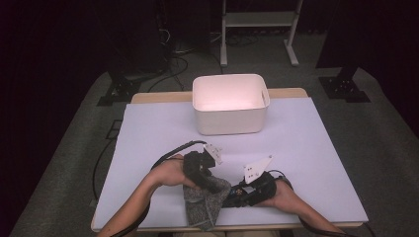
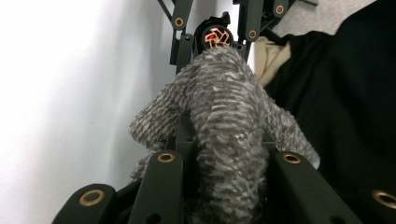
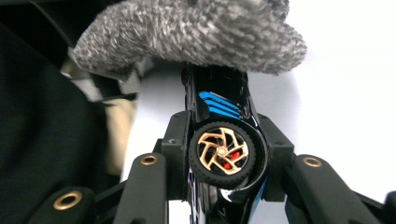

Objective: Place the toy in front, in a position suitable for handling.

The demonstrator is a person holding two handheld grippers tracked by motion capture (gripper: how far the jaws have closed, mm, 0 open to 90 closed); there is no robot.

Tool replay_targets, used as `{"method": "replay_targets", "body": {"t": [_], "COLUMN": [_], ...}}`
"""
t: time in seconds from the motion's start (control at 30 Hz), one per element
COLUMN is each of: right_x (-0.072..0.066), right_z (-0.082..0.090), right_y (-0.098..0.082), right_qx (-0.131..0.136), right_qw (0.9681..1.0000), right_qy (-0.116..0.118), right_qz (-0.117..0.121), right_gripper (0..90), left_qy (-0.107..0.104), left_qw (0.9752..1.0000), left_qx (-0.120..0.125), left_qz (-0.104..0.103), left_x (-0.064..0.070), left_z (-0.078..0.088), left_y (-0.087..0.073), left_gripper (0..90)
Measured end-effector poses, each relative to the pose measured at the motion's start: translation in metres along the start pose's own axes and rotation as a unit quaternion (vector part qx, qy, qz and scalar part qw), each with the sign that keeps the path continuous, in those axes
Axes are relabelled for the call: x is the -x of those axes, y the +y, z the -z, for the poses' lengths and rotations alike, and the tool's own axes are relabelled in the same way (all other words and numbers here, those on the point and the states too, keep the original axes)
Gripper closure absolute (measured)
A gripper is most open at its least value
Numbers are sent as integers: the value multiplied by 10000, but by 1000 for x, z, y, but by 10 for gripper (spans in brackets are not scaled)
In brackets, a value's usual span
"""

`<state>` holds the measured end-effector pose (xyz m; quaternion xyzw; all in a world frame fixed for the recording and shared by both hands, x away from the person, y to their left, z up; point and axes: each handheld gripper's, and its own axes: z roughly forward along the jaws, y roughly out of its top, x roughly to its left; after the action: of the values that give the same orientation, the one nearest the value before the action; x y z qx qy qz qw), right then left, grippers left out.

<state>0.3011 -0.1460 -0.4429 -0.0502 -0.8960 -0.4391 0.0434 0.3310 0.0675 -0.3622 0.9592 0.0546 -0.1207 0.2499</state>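
Observation:
A grey knitted sock (image 1: 203, 206) lies at the table's near edge, and my left gripper (image 1: 210, 185) is shut on it. In the left gripper view the sock (image 2: 224, 116) bulges up between my jaws and hides their tips. A black toy car (image 3: 219, 112) with blue stripes and a gold-spoked wheel sits between the jaws of my right gripper (image 3: 222, 135), which is shut on it. The car's front end reaches under the sock (image 3: 196, 32). From above, my right gripper (image 1: 232, 197) points left at the sock. The car's wheel (image 2: 215, 38) faces the left gripper from beyond the sock.
A white rectangular bin (image 1: 230, 103) stands open at the far middle of the white-covered table (image 1: 306, 148). The person's dark clothing (image 2: 345, 107) is close behind the near edge. Cables trail from both grippers.

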Motion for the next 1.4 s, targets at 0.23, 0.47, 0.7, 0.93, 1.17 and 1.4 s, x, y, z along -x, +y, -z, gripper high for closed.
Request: {"method": "replay_targets", "body": {"t": [0.23,0.47,0.7,0.93,1.17,1.4], "right_x": [13,20,19,17,18,18], "right_z": [14,18,17,19,21,21], "right_y": [6,3,-5,-5,-6,-4], "right_qx": [88,110,190,155,88,14], "right_qw": [9991,9975,9971,9969,9969,9968], "right_qy": [-408,-690,-738,-767,-774,-786], "right_qz": [122,141,-20,8,55,118], "right_gripper": [629,635,633,638,639,639], "left_qy": [430,562,631,689,888,1035], "left_qw": [9989,9968,9952,9942,9937,9936], "left_qx": [-121,-374,-553,-561,-580,-446], "left_qz": [-157,-421,-513,-611,-367,-70], "left_x": [-7,-12,-11,-9,-12,-14], "left_z": [7,-8,-29,-25,-6,15], "left_y": [22,53,71,64,32,0], "left_gripper": [727,729,731,736,735,734]}}
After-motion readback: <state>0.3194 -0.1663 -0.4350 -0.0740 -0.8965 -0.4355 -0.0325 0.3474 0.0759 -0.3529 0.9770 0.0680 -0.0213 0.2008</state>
